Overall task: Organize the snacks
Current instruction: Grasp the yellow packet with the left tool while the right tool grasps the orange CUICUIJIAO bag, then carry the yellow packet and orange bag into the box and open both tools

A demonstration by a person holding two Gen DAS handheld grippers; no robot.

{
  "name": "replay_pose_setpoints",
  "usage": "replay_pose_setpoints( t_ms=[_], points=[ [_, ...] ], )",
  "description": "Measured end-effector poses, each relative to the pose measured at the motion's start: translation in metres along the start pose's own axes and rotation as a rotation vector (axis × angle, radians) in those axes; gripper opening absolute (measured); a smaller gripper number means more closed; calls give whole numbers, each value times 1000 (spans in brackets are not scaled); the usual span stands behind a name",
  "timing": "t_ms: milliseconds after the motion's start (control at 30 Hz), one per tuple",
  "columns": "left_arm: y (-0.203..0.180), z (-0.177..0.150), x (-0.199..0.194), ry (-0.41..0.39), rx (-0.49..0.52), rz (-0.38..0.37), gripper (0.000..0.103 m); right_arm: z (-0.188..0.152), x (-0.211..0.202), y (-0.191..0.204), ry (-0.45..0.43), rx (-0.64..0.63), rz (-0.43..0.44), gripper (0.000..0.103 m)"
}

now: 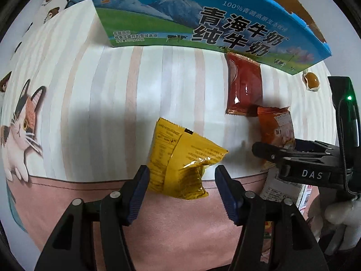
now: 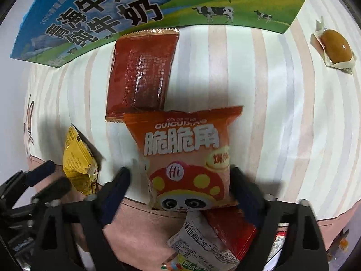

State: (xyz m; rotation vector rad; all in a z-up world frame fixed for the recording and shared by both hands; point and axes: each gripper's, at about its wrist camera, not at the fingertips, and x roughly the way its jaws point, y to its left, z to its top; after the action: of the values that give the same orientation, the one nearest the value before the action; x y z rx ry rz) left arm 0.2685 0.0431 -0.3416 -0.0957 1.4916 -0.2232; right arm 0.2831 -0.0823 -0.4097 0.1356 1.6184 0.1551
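Both grippers hang open: left gripper (image 1: 181, 176) straddles the yellow packet (image 1: 180, 160) on the counter (image 1: 112, 94), right gripper (image 2: 180, 180) straddles the orange packet (image 2: 187, 158). Picking step; next, closing, then carrying to the milk box (image 1: 180, 20).

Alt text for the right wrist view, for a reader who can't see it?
The right gripper, open, straddles an orange panda snack packet on a striped cloth. Beyond lie a dark red packet and a milk carton box.
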Motion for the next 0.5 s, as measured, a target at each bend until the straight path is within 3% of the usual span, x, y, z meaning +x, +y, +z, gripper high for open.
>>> replay_pose_setpoints(
  t_ms=[200, 300, 333, 367, 400, 500],
  points=[
    [-5, 10, 51, 129, 45, 49, 60, 7, 1, -1, -13, 4, -14, 95],
    [-5, 10, 58, 108, 21, 55, 59, 9, -1, -1, -19, 11, -24, 94],
    [-5, 9, 58, 98, 15, 52, 59, 9, -3, -1, -23, 14, -32, 88],
    [-5, 8, 55, 80, 3, 43, 50, 8, -6, -1, -37, 14, -48, 80],
    [-4, 8, 53, 67, -12, 35, 46, 7, -8, 0, -48, 11, -61, 64],
    [1, 6, 45, 45, -49, 27, 42, 1, -16, -3, -68, 26, -46, 56]
  ],
)
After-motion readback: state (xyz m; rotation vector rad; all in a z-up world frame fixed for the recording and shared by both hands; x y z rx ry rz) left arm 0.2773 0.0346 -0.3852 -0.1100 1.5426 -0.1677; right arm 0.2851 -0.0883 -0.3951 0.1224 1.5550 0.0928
